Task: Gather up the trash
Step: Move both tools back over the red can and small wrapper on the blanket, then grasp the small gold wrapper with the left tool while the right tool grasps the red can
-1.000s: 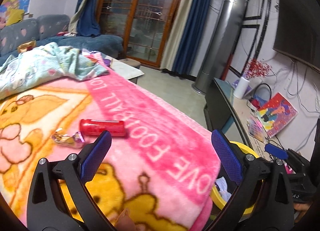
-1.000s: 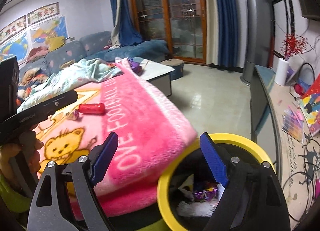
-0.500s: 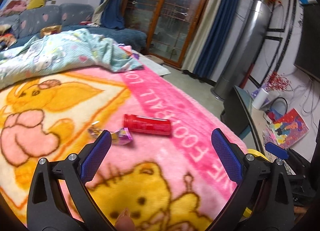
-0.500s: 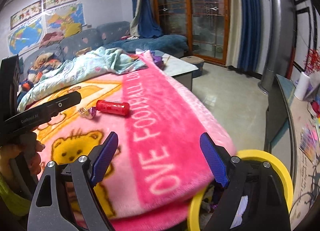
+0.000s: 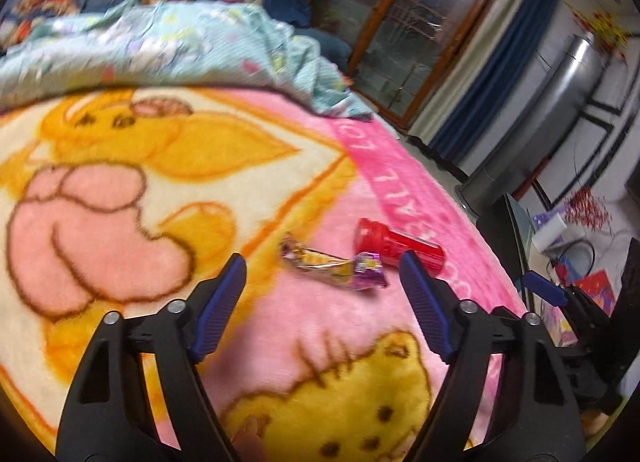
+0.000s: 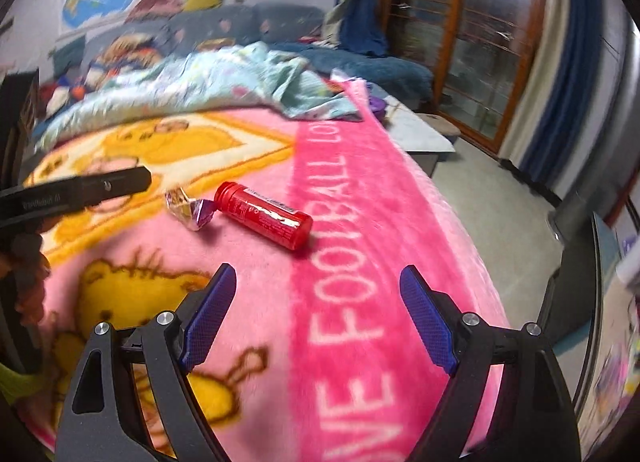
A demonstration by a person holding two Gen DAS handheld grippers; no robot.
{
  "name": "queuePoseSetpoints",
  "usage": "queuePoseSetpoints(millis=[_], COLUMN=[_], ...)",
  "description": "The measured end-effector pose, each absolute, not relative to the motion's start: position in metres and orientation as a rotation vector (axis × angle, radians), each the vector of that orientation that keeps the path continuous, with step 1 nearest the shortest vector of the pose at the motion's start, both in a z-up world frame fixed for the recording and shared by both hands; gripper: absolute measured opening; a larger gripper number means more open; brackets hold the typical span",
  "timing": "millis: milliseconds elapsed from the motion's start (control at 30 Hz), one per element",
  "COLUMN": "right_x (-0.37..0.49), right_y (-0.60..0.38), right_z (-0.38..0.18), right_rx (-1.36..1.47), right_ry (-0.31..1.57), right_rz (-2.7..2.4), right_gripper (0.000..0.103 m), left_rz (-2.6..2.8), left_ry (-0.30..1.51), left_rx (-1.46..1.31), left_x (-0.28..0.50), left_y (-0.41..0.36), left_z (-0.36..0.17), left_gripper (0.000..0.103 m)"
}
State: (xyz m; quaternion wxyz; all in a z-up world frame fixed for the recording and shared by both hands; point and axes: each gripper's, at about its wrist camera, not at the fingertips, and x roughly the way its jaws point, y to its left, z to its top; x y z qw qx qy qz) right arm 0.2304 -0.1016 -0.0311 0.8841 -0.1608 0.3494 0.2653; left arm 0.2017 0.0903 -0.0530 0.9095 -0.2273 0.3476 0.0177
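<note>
Both claws hang over a pink blanket [image 6: 360, 262] printed with yellow cartoon bears and white letters. Left claw [image 5: 320, 290]: its blue-padded jaws have just been closing, yet they stand apart and grip nothing; the crumpled candy wrapper [image 5: 332, 266] lies on the blanket just beyond the gap between the tips, at about twelve o'clock. Right claw [image 6: 318, 294] is spread wide and empty, with bare blanket between its jaws.

In the right wrist view the red bottle [image 6: 264, 215] lies on its side at about eleven o'clock from that claw, well ahead of the tips. Its long axis runs from ten o'clock to four o'clock, the capped end pointing toward ten o'clock and the flat base toward four o'clock. The wrapper touches or nearly touches the capped end, on its nine o'clock side. In the left wrist view the bottle's capped end faces the camera and its far end sits just behind the right-hand pad.

A crumpled pale blue quilt [image 6: 224, 81] lies at the blanket's far edge, toward twelve o'clock.
</note>
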Motion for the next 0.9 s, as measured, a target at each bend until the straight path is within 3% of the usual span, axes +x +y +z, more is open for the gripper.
queuePoseSetpoints(millis=[267, 533, 800, 900], right_x=[0.267, 0.289, 0.300, 0.301], right_y=[-0.075, -0.045, -0.010, -0.003], right_z=[-0.050, -0.064, -0.074, -0.080], right_rx=[-0.412, -0.517, -0.650, -0.637], right_ry=[0.770, 0.798, 0.801, 0.836], right_rz=[0.601, 0.639, 0.727, 0.761], right_gripper=[0.081, 0.081, 0.081, 0.071], left_rz=[0.040, 0.058, 0.077, 0.074], left_ry=[0.807, 0.822, 0.823, 0.821], left_rx=[-0.570, -0.544, -0.525, -0.530], left_x=[0.224, 0.242, 0.247, 0.246], left_y=[0.103, 0.101, 0.104, 0.105], left_z=[-0.078, -0.089, -0.092, -0.092], left_gripper=[0.044, 0.043, 0.023, 0.021])
